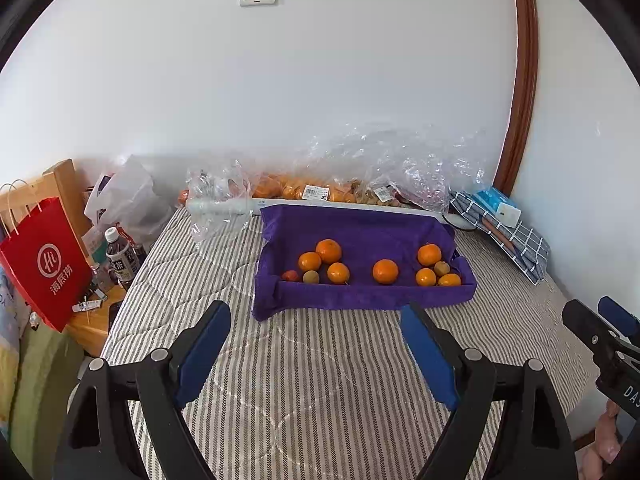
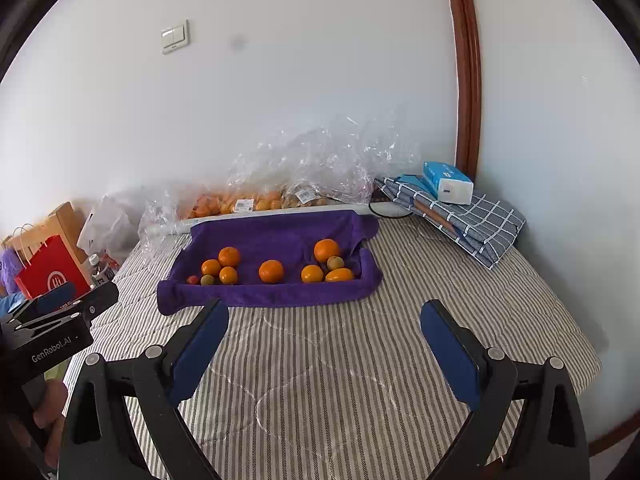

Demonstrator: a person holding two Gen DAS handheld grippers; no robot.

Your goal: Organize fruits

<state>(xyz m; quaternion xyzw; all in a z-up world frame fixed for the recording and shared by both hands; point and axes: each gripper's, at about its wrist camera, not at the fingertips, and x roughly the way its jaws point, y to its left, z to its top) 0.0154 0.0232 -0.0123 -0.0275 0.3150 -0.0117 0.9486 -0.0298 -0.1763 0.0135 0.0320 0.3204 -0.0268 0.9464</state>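
A tray lined with a purple towel (image 1: 360,300) (image 2: 272,298) sits on the striped bed and holds several oranges, such as the middle one (image 1: 385,271) (image 2: 271,271), two small greenish-brown fruits (image 1: 311,277) (image 2: 335,263) and a small red fruit (image 1: 289,276) (image 2: 193,279). My left gripper (image 1: 316,312) is open and empty above the bedspread, short of the tray's front edge. My right gripper (image 2: 324,310) is open and empty, also short of the tray. The right gripper shows at the right edge of the left wrist view (image 1: 600,320); the left gripper shows at the left of the right wrist view (image 2: 64,300).
Clear plastic bags of oranges (image 1: 304,190) (image 2: 240,202) lie behind the tray by the wall. A checked folded cloth with a tissue pack (image 1: 500,206) (image 2: 448,184) lies at the back right. A red paper bag (image 1: 44,264) and bottles (image 1: 120,256) stand left of the bed.
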